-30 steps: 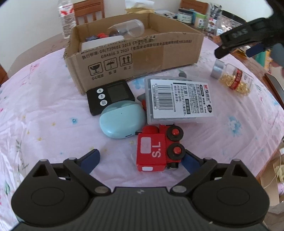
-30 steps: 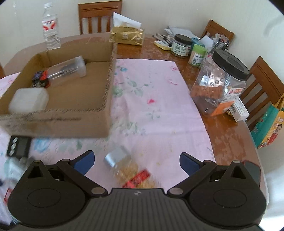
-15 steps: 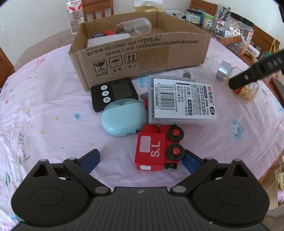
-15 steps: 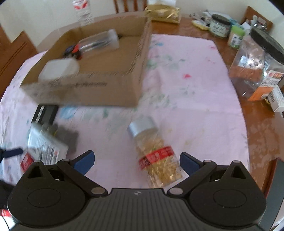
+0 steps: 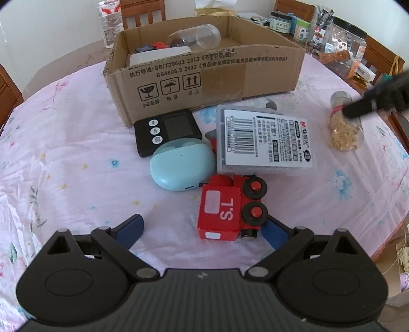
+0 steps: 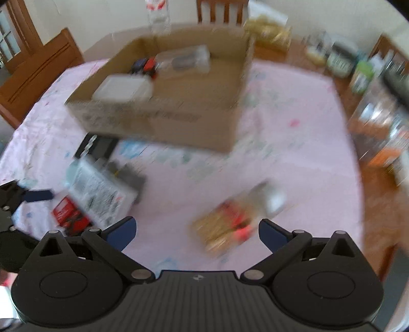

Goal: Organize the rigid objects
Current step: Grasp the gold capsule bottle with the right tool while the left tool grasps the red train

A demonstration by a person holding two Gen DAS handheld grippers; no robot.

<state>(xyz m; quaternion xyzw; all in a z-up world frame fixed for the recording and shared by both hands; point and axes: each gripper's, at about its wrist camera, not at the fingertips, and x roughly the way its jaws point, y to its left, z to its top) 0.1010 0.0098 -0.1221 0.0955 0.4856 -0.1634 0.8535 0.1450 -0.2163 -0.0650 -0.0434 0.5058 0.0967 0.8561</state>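
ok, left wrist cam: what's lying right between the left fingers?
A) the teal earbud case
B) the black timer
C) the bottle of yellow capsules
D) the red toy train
D. The red toy train lies on its side between the open left gripper fingers, by the right one; the teal earbud case and black timer sit farther off, and the bottle lies far right.

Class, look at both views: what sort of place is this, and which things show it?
Most likely a home dining room: wooden chairs stand round a table under a flowered pink cloth, with food jars and a water bottle at its far edge.
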